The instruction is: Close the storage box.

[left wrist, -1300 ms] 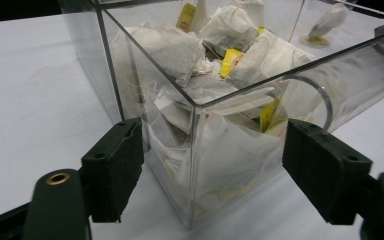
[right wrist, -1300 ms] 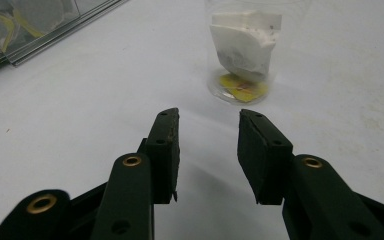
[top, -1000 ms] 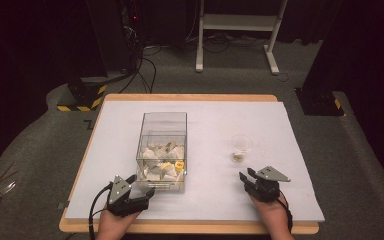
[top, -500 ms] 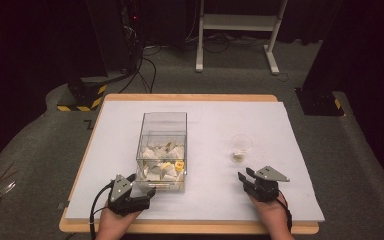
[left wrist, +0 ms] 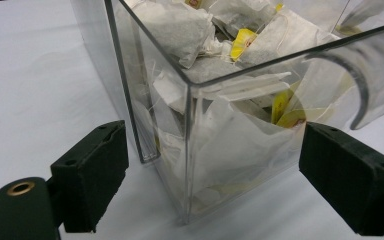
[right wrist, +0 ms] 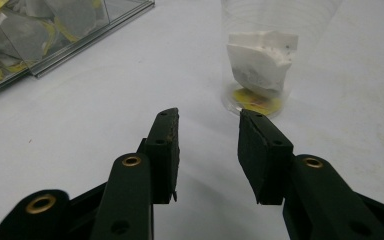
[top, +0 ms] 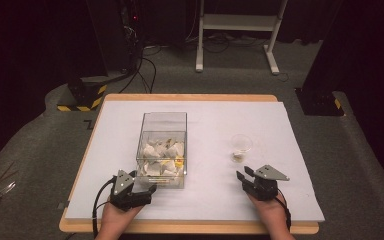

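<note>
High view: one white-covered bench (top: 280, 120) carries one clear rectangular box (top: 163, 148) holding a heap of white tea bags (top: 161, 152) with yellow tags, too tangled to count, and one clear plastic cup (top: 241, 146) to its right, well apart. Two tongs sit near the front edge. Left tongs (top: 147, 190) are spread wide, jaws flanking the near corner of the box without touching it. Right tongs (top: 241, 176) are partly spread, empty, pointing at the cup. Right gripper view: the cup (right wrist: 265, 65), rim cut off, contains one tea bag (right wrist: 260, 60); the box is cut off at upper left.
</note>
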The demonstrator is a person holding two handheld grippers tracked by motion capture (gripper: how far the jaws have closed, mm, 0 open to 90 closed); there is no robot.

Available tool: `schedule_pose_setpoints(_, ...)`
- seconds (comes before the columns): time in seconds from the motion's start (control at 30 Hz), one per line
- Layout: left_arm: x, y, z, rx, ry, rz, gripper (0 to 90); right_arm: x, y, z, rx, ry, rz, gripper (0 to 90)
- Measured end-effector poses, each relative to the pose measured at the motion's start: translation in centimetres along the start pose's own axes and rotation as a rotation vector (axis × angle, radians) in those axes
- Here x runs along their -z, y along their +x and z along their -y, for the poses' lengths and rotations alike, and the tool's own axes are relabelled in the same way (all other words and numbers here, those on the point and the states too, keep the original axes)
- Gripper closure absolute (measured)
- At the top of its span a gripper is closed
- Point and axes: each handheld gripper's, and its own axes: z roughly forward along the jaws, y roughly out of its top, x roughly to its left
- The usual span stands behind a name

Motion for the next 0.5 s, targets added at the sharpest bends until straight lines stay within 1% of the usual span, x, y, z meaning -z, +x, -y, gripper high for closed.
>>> schedule_pose_setpoints(0.03,0.0,0.0,0.0,-0.001,0.001,-0.002,12.0,0.0,0.0,0.0,0.002,0.0,0.001,60.9)
schedule_pose_setpoints(0.07,-0.2,0.1,0.0,0.007,0.0,0.001,12.0,0.0,0.0,0.0,0.003,0.001,0.001,60.8)
schedule_pose_setpoints(0.2,-0.5,0.2,-0.2,0.003,-0.003,-0.007,12.0,0.0,0.0,0.1,0.002,0.006,0.005,60.8)
schedule_pose_setpoints(0.3,-0.8,0.4,-0.3,0.016,-0.005,-0.006,12.0,0.1,-0.1,0.1,-0.001,0.004,0.007,60.9)
schedule_pose_setpoints(0.5,-1.2,0.6,-0.5,0.02,-0.003,-0.008,12.0,0.3,-0.2,0.1,-0.005,0.0,0.011,60.9)
